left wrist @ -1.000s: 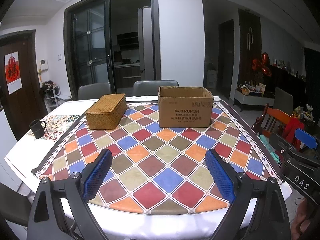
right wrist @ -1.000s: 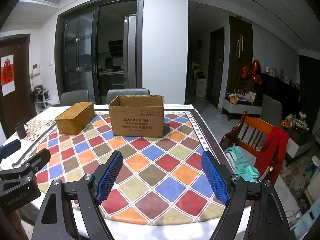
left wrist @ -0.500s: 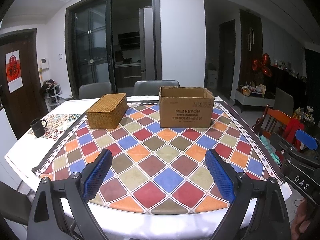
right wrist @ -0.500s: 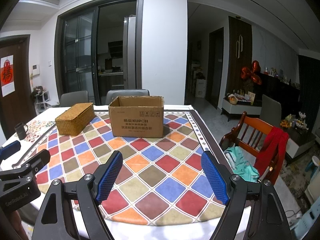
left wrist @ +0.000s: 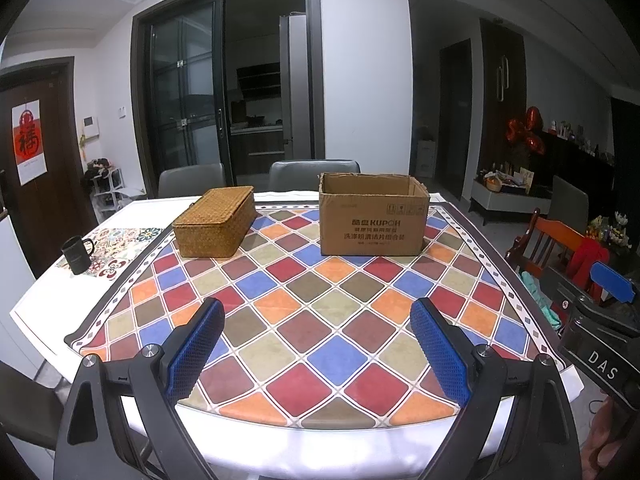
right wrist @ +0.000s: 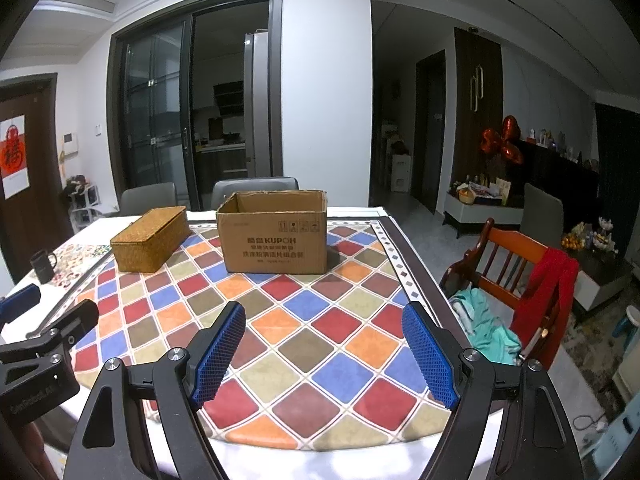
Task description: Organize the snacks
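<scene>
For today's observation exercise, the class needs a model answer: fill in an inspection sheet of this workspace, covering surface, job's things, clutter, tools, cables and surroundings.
Surface: table under a diamond-patterned cloth; a patterned mat at its left edge.
Job's things: open cardboard box and closed woven basket, apart, at the far side; no snacks seen, and the box's inside is hidden.
Clutter: dark mug on the patterned mat.
Tools: left tool and right tool both open, empty, above the near edge.
Cables: one on the floor at the right.
Surroundings: two grey chairs behind the table; wooden chair with red and teal cloth at right; glass sliding doors beyond.
</scene>
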The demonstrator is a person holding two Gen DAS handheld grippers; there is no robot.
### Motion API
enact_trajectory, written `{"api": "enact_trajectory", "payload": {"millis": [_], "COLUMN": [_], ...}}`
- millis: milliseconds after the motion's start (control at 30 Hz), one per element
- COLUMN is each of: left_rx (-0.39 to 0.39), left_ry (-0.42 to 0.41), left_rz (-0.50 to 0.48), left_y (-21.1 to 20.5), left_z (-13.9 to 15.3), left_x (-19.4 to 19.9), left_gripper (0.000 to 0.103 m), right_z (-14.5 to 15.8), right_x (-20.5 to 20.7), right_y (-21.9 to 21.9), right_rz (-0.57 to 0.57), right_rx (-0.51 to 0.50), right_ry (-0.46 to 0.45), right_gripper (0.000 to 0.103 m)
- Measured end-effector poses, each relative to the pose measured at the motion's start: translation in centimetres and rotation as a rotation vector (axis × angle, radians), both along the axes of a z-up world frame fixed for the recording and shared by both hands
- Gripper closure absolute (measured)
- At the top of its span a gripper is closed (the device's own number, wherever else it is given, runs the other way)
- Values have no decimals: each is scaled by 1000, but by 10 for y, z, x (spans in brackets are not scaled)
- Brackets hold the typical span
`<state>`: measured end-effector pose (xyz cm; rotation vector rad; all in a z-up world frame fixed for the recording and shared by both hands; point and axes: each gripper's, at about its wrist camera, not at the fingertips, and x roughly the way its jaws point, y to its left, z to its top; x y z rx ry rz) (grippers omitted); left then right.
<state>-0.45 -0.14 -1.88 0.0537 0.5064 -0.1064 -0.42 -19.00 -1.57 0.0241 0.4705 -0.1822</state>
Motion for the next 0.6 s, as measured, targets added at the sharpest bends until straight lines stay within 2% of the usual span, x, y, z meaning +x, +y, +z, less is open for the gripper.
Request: {"api": "enact_trajectory", "payload": {"millis": [600], "left_rx": [-6], "left_ry": [4], "left_rz": [1], "left_y": [-3], "left_z": [2], "left_x": [0], "left_gripper": [8], "right_z": [0], "right_x": [1], "right_y": [-1], "right_rz": [-2], "right_rx": [1], "right_ry": [0], "right_gripper": [22]}}
